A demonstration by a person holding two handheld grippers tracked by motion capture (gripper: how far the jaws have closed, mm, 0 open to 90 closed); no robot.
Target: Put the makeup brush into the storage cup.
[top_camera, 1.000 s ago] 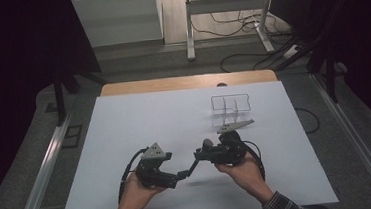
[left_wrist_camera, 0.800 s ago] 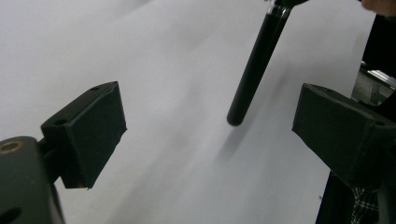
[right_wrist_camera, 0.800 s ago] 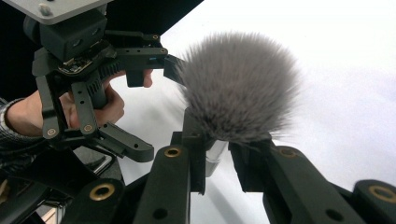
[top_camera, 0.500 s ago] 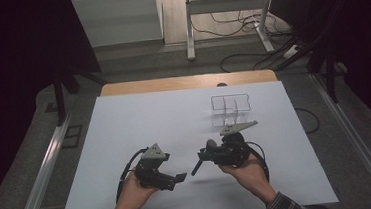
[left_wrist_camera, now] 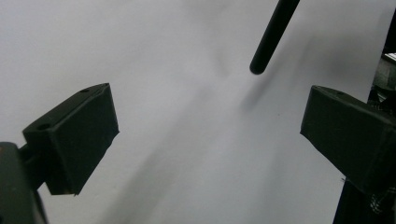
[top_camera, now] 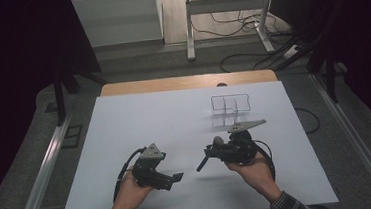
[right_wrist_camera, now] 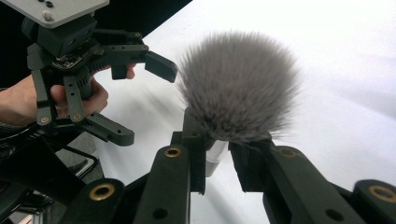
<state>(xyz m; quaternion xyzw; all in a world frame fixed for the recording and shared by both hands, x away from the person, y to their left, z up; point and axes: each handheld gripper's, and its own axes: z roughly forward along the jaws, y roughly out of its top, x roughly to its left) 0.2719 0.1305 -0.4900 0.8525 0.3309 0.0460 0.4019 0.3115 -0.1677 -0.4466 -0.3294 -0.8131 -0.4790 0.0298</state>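
A makeup brush with fluffy grey bristles (right_wrist_camera: 238,84) and a thin black handle (top_camera: 203,164) is held in my right gripper (right_wrist_camera: 217,154), which is shut on the neck just under the bristles. In the high view the right gripper (top_camera: 217,150) sits right of centre near the table's front, with the handle pointing down-left. My left gripper (top_camera: 173,177) is open and holds nothing, a short way left of the handle's tip. In the left gripper view the handle's end (left_wrist_camera: 271,37) hangs above and beyond the wide-apart fingers (left_wrist_camera: 74,135).
A clear plastic organiser with compartments (top_camera: 230,108) stands on the white table (top_camera: 140,123) behind the right gripper. The wooden table edge (top_camera: 187,83) runs along the back. Cables lie on the floor beyond it.
A second ago the handle's end reached the left gripper's jaws. The right gripper has since drawn the brush away to the right, leaving a gap between handle and left gripper.
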